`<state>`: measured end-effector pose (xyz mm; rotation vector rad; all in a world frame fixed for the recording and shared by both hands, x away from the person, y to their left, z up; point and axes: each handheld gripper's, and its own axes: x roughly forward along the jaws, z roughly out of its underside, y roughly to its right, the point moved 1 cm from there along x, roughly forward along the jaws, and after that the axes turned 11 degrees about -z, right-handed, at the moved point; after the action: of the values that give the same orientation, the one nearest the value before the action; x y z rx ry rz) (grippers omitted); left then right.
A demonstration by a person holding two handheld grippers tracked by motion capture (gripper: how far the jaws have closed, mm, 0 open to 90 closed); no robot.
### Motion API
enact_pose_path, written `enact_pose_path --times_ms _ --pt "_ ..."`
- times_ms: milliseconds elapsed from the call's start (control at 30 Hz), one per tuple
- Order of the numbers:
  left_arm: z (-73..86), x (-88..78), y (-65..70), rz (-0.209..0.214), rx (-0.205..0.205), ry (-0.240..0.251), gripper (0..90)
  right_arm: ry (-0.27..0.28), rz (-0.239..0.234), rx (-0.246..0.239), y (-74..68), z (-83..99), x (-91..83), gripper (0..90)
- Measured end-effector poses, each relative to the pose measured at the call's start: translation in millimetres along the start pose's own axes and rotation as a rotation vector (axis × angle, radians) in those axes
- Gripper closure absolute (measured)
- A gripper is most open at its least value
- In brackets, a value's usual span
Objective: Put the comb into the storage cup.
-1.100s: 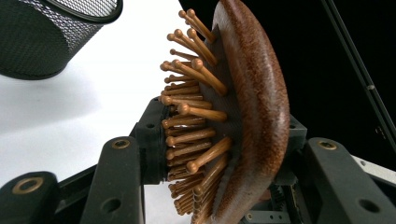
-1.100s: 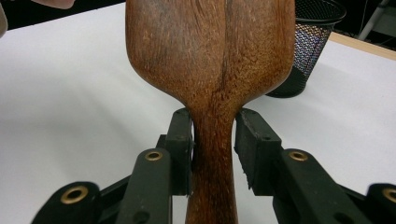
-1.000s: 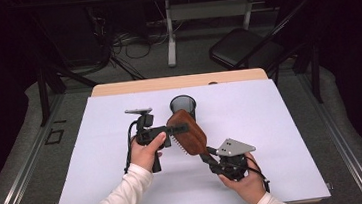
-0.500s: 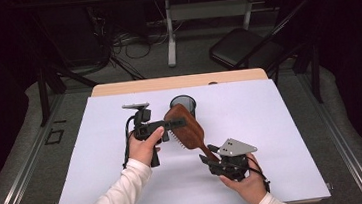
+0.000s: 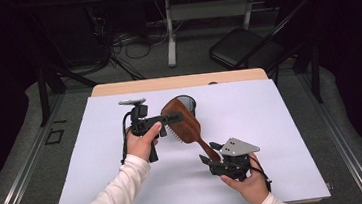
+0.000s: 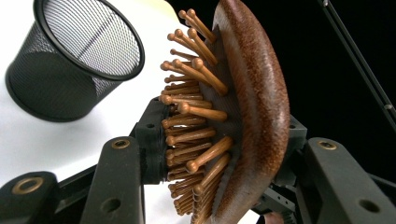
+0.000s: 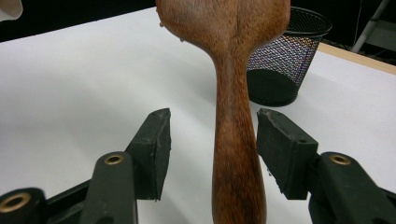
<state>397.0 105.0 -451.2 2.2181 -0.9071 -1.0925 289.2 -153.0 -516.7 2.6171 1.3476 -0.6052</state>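
A wooden hairbrush (image 5: pixel 183 124) with wooden pins hangs above the white table, handle pointing toward my right hand. My left gripper (image 5: pixel 173 118) is shut on the brush head; in the left gripper view one pad presses the pins (image 6: pixel 196 135) and the other the smooth back (image 6: pixel 261 116). My right gripper (image 5: pixel 209 152) sits at the handle end. Its jaws have just been opening. In the right gripper view the handle (image 7: pixel 236 140) runs between the two pads with a gap on each side, so the right gripper (image 7: pixel 218 149) is open.
A black wire-mesh cup (image 5: pixel 187 103) stands upright just behind the brush head, also seen as the mesh cup (image 6: pixel 70 60) and the mesh cup (image 7: pixel 285 56). The white sheet (image 5: pixel 281 122) covers the table. A black chair (image 5: pixel 244 50) stands beyond the far edge.
The right gripper's jaws have spread apart and let go of the handle. The left hand has tipped the brush head slightly up and away, still holding it.
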Motion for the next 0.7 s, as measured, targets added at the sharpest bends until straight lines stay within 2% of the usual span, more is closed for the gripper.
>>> enact_pose_path --times_ms 200,400,700 --pt "-5.5 -2.7 -2.9 -0.011 -0.001 0.028 50.6 0.018 0.004 -0.006 3.2 -0.5 -2.2 42.7" --pt "-10.2 -3.8 -4.8 -0.020 -0.007 0.030 50.5 0.044 -0.010 -0.012 8.2 -1.4 -5.7 40.6" --pt "-19.4 -6.2 -5.4 -0.032 -0.002 0.050 50.5 0.038 -0.017 -0.027 15.6 -1.6 -9.8 40.0"
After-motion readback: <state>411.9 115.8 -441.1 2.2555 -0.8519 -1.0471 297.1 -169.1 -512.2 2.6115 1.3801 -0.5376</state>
